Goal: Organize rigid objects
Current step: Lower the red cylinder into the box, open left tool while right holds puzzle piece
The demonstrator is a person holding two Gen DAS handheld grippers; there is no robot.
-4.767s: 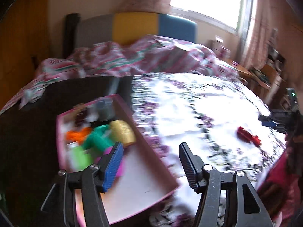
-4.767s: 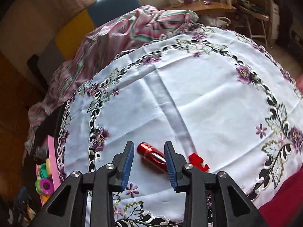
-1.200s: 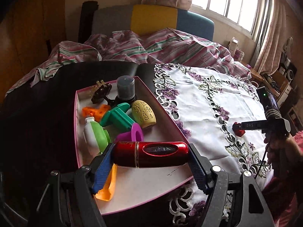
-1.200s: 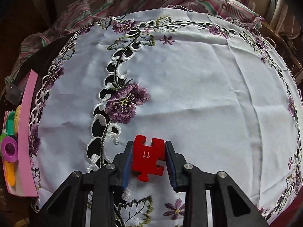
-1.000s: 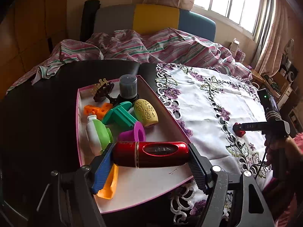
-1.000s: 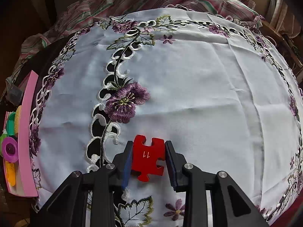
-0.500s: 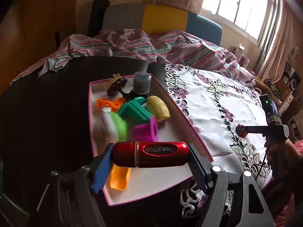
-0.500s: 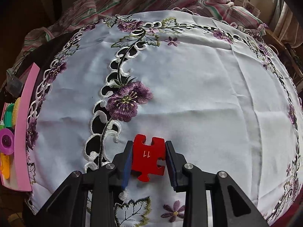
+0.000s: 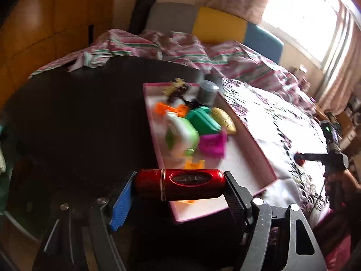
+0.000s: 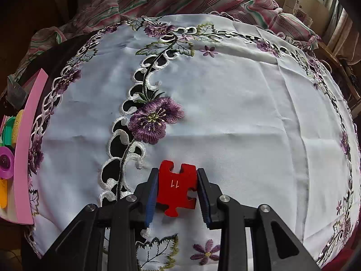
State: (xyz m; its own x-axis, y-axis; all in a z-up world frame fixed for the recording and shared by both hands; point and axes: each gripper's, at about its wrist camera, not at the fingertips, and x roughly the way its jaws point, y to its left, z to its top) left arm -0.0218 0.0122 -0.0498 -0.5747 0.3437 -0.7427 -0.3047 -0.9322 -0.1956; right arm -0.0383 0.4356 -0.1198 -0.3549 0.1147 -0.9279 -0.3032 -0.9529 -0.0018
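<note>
Left tool clamps red cylinder crosswise before pink tray.

Toys in the pink tray smearing into colour blurs, orange piece hiding partly behind the red tube, tray running off the right view's left edge, tablecloth pattern blurring.
</note>
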